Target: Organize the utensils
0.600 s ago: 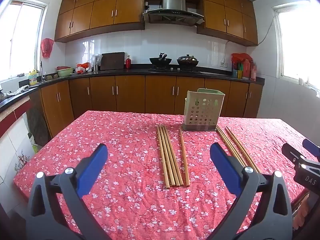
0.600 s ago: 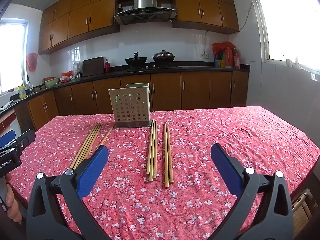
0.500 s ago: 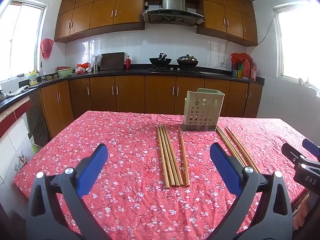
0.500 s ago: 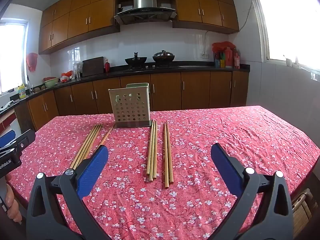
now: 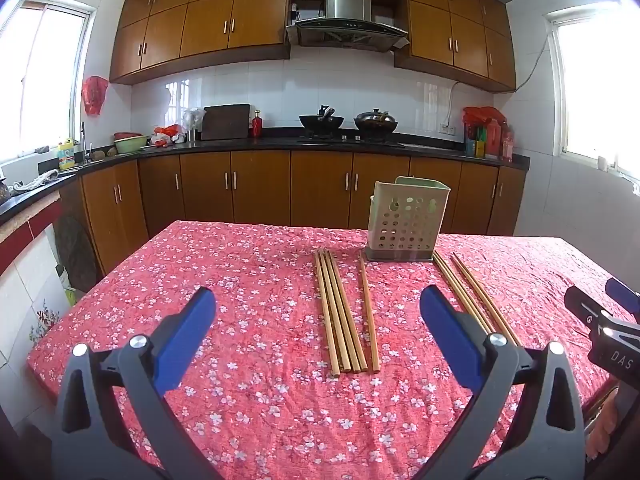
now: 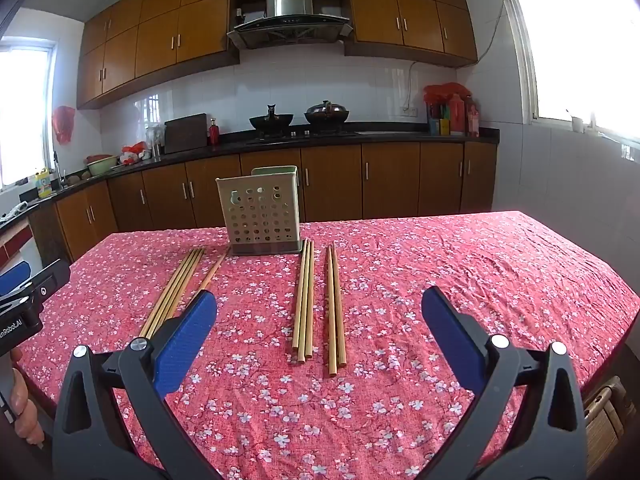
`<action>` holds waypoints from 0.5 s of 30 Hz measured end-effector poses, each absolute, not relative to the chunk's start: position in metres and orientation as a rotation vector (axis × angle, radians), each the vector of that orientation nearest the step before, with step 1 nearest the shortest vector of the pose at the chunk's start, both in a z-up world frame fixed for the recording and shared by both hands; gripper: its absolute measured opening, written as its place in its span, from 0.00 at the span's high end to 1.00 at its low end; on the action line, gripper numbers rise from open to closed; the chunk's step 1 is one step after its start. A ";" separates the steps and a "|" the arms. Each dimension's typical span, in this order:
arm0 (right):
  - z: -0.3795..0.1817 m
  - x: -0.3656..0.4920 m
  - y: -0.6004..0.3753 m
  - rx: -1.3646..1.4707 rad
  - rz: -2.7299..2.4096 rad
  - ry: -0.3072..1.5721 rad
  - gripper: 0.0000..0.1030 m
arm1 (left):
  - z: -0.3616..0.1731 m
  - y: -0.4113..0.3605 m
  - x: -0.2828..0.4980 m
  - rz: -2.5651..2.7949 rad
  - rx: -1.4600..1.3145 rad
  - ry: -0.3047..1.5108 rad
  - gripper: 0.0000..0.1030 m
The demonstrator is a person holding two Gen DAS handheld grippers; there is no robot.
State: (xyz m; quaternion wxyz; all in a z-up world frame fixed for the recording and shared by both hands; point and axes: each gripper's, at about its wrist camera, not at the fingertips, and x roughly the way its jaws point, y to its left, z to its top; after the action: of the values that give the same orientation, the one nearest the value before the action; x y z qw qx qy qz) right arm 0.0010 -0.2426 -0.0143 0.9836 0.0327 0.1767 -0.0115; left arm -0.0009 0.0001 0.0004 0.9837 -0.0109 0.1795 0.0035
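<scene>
Chopsticks: thin, pale bamboo, plain, all lying flat on the red floral tablecloth (image 5: 240,280), long axes running away from me toward the holder.

Left to right, from my left wrist view: a tight bundle of four chopsticks (image 5: 338,312), sides touching. Just beside it, a single chopstick (image 5: 368,312) lying apart from the bundle. Then the utensil holder (image 5: 406,220), a pale green square box with round holes in its front wall, upright on a dark base at the far side of the cloth. Nothing shows above its rim. Right of the holder, two more groups, better seen from my right wrist view: a set of three chopsticks (image 6: 304,300) packed together, and a pair of chopsticks (image 6: 335,308) just beside it with a narrow strip of cloth between.

My left gripper (image 5: 318,330): held low over the near edge of the table, levelled forward, blue pads spread wide, nothing between them. The bundle of four and the single lie in line with the gap, ahead of the tips.

My right gripper (image 6: 320,330): same pose, jaws wide apart, nothing held. The three and the pair lie ahead in its gap.
</scene>
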 end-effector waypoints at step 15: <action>-0.015 0.001 -0.243 0.067 -0.023 0.356 0.02 | -0.002 0.005 -0.002 0.003 -0.019 0.360 0.04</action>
State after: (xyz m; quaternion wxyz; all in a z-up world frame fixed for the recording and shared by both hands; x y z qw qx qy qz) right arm 0.0010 -0.2427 -0.0146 0.9836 0.0333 0.1768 -0.0114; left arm -0.0021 0.0049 -0.0022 0.9838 -0.0096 0.1792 0.0015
